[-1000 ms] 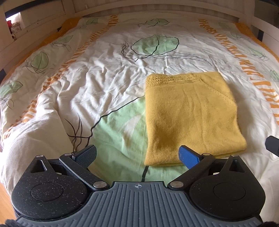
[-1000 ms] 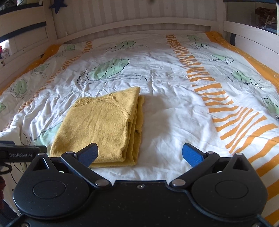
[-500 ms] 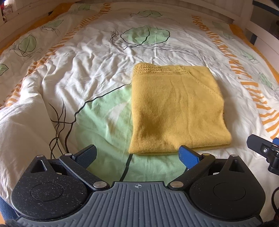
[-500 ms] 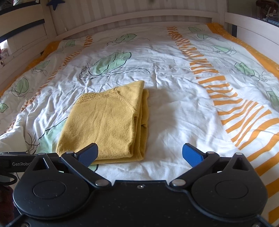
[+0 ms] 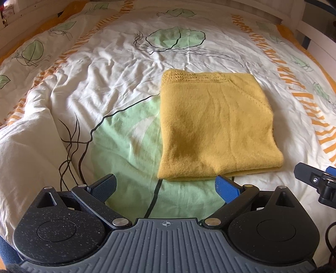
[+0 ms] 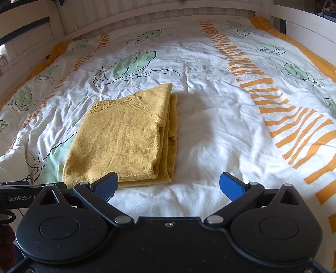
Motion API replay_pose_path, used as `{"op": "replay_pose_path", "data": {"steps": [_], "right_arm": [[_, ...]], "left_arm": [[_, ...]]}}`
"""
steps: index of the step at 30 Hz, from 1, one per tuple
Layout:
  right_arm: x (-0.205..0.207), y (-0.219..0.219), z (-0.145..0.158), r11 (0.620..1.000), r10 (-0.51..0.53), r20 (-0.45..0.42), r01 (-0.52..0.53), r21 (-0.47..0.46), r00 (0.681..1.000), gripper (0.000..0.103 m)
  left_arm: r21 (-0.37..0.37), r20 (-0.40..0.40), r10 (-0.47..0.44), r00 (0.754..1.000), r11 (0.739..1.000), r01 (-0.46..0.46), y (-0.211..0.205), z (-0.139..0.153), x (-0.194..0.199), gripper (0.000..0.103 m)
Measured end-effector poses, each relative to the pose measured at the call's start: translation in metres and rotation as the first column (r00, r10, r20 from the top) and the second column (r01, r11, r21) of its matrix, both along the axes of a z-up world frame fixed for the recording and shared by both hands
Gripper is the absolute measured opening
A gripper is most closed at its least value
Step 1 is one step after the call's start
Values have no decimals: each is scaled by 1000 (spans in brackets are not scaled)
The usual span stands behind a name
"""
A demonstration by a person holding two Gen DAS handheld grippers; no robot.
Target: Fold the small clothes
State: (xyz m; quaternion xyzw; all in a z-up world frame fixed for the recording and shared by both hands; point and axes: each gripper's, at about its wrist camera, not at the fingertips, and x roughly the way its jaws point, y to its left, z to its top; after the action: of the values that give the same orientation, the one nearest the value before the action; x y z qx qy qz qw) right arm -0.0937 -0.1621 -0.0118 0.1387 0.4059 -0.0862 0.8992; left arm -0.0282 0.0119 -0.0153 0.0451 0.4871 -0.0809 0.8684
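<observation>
My spread left claw and right claw are closing on the folded yellow knit sweater at twelve o'clock, suggesting another fold.

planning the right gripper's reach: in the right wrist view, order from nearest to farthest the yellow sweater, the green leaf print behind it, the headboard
1. Yellow sweater, folded, just ahead and left of the right gripper.
2. Green leaf print, on the duvet beyond the sweater.
3. Headboard, at the far end.

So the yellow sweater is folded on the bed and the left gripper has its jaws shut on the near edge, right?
Not quite. The yellow sweater lies folded on the bed, but the left wrist view shows the left gripper with jaws open, short of the near edge, gripping nothing.
</observation>
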Motion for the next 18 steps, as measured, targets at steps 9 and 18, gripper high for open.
{"op": "replay_pose_path", "data": {"steps": [9,18], "right_arm": [[1,-1,-4,1000,-4,-18,5,15,1000,102],[3,0,-6,1000,-2,-25,3,24,1000,102]], "left_arm": [[2,-11,-1,1000,1000,1,1,-3,0,101],[2,-18,-1,1000,1000,1,1,-5,1,101]]}}
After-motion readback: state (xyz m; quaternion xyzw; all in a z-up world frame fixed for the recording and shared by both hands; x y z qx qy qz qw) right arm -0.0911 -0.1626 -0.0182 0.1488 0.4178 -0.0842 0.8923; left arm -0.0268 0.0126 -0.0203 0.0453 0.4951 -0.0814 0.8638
